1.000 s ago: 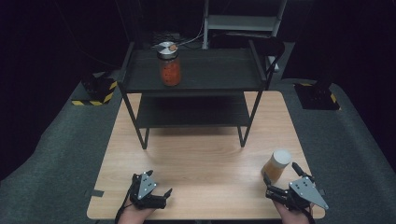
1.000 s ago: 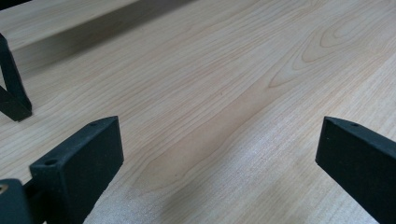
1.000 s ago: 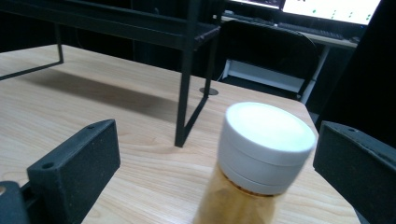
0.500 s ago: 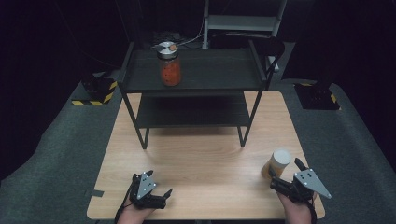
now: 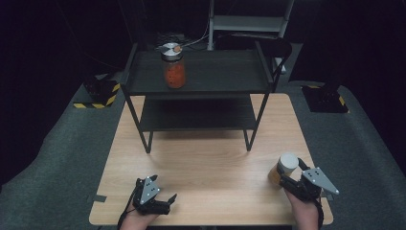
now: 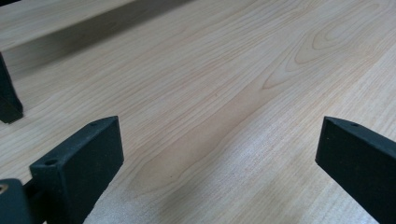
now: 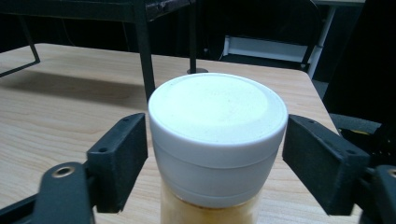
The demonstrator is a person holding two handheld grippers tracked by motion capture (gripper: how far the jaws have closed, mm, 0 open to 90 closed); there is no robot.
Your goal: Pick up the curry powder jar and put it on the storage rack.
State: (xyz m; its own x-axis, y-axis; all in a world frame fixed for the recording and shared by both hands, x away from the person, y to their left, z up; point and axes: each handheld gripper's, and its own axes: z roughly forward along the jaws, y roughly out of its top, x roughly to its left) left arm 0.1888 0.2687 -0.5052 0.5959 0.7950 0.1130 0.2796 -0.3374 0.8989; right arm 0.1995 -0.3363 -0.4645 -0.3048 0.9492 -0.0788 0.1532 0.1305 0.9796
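A jar of tan contents with a white lid (image 5: 287, 164) stands upright near the front right corner of the wooden table (image 5: 206, 158). My right gripper (image 5: 290, 172) has just been closing on it. In the right gripper view its two black jaws touch opposite sides of the jar's white lid (image 7: 217, 107), so the right gripper (image 7: 215, 144) is shut on the jar. My left gripper (image 5: 165, 189) rests at the front left of the table. In the left gripper view, the left gripper (image 6: 215, 154) is wide open with bare wood between its jaws.
A black two-tier metal rack (image 5: 215, 72) stands at the back of the table. A jar with red contents and a metal lid (image 5: 174, 72) sits on the rack's top shelf, left of centre. Grey padded cloth (image 5: 62, 153) surrounds the table.
My right gripper moved forward up to the tan jar and its jaws closed from wide open onto the lid. The left gripper and both jars stayed put.
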